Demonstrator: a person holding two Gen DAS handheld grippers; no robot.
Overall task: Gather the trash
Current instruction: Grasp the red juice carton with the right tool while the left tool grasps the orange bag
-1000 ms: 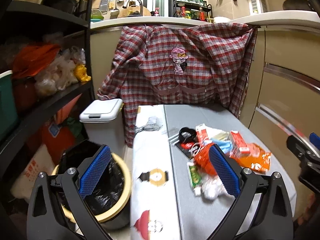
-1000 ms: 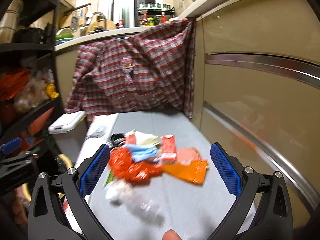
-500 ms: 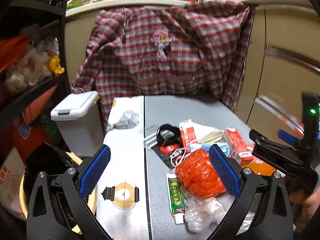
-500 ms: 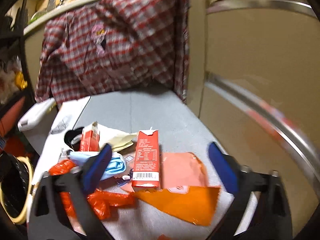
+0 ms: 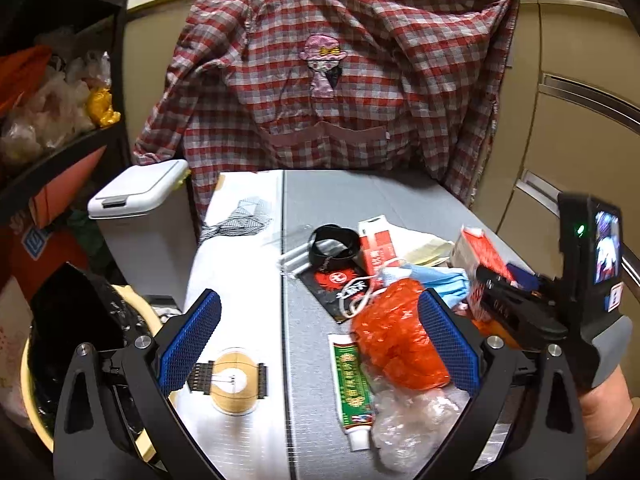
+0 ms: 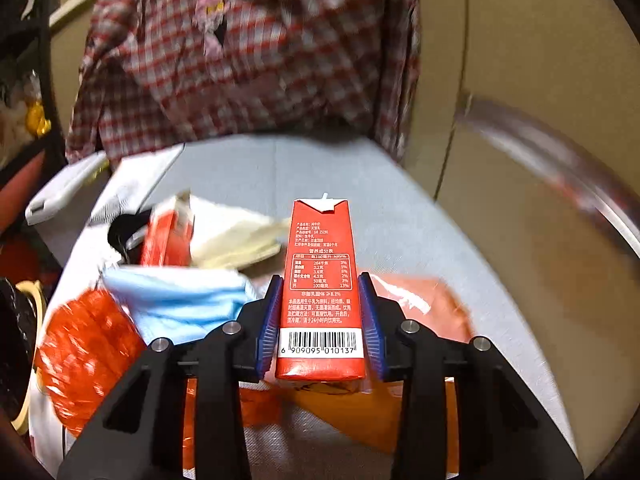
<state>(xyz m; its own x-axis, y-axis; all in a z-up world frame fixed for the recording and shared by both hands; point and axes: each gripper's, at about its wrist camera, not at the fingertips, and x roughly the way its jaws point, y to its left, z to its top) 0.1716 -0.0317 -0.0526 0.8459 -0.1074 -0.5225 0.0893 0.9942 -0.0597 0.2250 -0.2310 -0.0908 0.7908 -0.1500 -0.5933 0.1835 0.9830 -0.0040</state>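
Grey matting covers the table (image 5: 340, 196), which is pushed against kitchen cabinets with a checked shirt (image 5: 328, 80) draped behind it and a heap of litter at its near right. A second ago both grippers hung wide open above this heap; since then both have dropped in toward it. The right gripper (image 6: 320, 316) has come down over a red milk carton (image 6: 320, 272) lying on its side atop an orange wrapper (image 6: 352, 412), and its jaws are closing now, blue pads flanking the carton's sides and all but touching, so a firm grip is likely about to form. The left gripper (image 5: 320, 344) is spread wide and holds nothing; it hovers just above a crumpled red plastic bag (image 5: 396, 340), with a green toothpaste tube (image 5: 352, 380) and clear plastic wrap (image 5: 416, 420) beside it. A blue face mask (image 5: 432, 280) lies between bag and carton. The lined bin (image 5: 68, 356) waits below the table's left edge, so the carton looks set to be the first piece carried across.
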